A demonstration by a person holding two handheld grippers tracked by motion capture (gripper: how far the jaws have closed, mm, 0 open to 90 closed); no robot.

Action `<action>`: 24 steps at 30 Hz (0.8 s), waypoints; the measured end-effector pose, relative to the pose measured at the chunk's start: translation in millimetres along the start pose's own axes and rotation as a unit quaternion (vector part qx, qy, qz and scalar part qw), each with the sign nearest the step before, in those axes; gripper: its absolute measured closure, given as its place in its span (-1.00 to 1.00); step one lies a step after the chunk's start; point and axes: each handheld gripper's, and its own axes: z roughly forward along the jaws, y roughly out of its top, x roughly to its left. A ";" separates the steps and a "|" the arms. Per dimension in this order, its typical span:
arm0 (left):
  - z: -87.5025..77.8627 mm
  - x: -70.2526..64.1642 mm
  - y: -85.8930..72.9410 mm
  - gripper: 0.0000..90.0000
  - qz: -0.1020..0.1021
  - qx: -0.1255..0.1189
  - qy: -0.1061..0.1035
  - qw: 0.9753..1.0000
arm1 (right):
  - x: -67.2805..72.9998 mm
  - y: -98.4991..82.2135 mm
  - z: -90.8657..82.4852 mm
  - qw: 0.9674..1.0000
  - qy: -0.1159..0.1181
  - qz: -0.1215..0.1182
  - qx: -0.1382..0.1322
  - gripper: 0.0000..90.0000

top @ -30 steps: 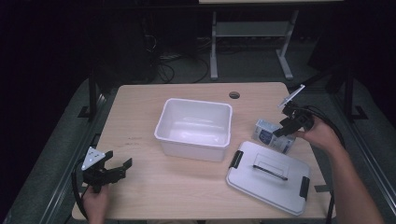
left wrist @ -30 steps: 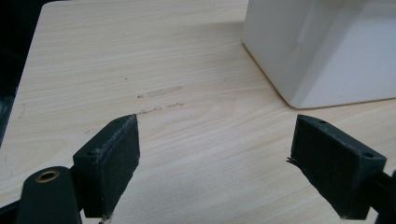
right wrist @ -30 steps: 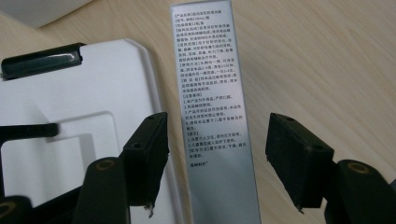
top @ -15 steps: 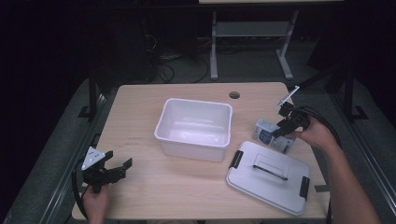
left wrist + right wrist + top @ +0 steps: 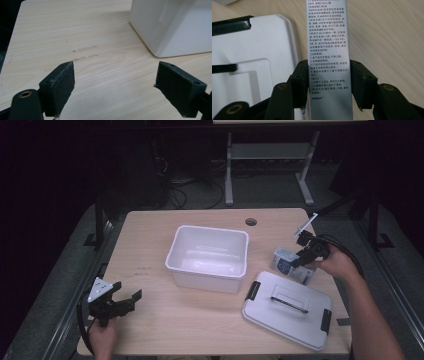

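The small box (image 5: 328,60) lies on the wooden table (image 5: 150,240) in a dark room, beside the grey lid (image 5: 287,309); the right gripper (image 5: 300,259) has just closed on it, pads touching. The left gripper (image 5: 116,87) gapes empty near the white tub (image 5: 210,256)

White bin (image 5: 210,257) sat mid-frame on wooden table (image 5: 150,240), open side up, nothing visible inside. Grey lid (image 5: 287,310) with black end latches and recessed handle lay flat at lower right, just right of bin, turned at slight angle to table edge. Round cable hole (image 5: 251,222) sat in tabletop near upper centre, beyond bin. Metal desk frame (image 5: 270,165) and loose cables (image 5: 180,182) stood on dark floor in upper part of frame.
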 end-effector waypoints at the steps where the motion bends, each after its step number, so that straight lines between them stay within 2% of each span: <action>1: 0.1 -0.2 0.0 -0.67 0.000 0.000 0.000 1.000 | 0.5 0.3 0.2 1.000 -0.002 -0.003 0.001 0.17; 12: 0.5 -0.1 -0.4 -0.67 -0.003 0.000 0.000 1.000 | 1.2 -0.4 -0.2 1.000 0.004 -0.018 0.000 0.23; 17: 0.1 -0.2 -0.3 -0.67 -0.002 -0.001 0.001 1.000 | 0.0 -3.4 -3.2 1.000 0.005 -0.014 0.000 0.23; 24: 0.2 -1.1 -0.4 -0.67 0.001 0.002 0.001 1.000 | 1.0 -9.6 -18.1 1.000 0.000 -0.006 -0.026 0.23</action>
